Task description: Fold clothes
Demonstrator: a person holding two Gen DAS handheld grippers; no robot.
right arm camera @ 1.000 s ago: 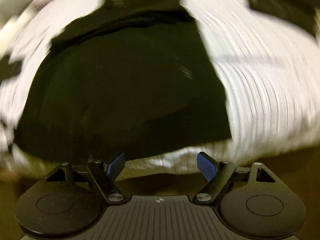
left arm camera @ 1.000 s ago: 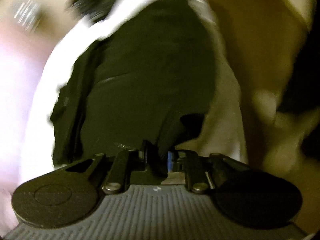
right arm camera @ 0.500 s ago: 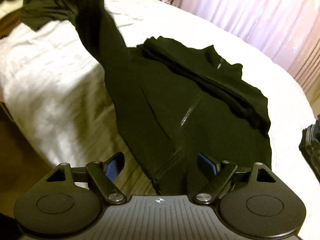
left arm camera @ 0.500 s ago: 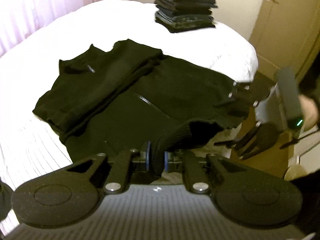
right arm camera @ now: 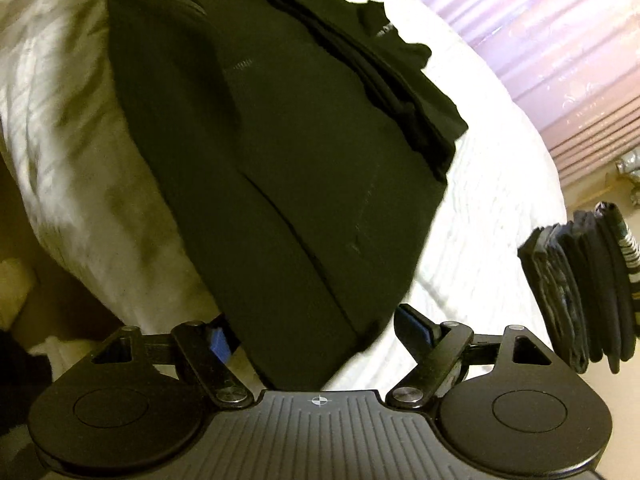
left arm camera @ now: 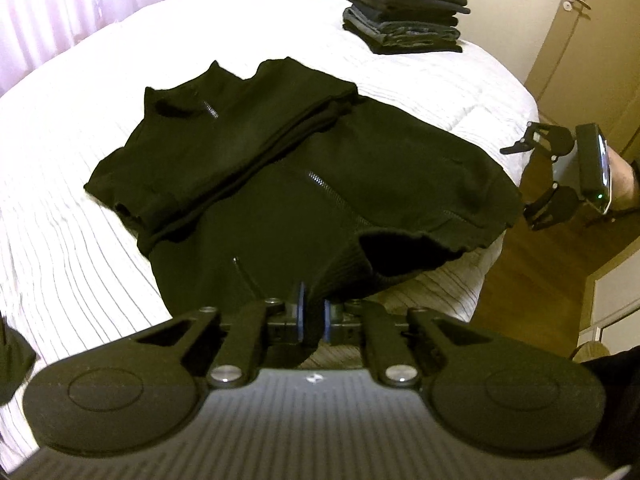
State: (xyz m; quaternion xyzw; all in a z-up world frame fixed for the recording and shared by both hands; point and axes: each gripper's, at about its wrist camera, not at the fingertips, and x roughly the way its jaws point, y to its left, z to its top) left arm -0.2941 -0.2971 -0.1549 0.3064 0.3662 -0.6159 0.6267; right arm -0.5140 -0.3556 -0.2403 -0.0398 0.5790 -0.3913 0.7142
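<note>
lying spread on a white ribbed bedspread: a black knit zip-front jacket, collar toward the pink curtains, one sleeve folded across the chest, hem hanging over the near edge of the bed. pinched between the blue pads of the left gripper: a ribbed corner of that hem, jaws closing on the cloth and lifting it slightly off the bedspread. held wide apart at the opposite hem corner: the right gripper, jaws spread with the black fabric lying between them, pads not pressing on it. stacked at the far corner of the bed, well apart from the jacket: a pile of folded dark clothes with a striped piece on top.
</note>
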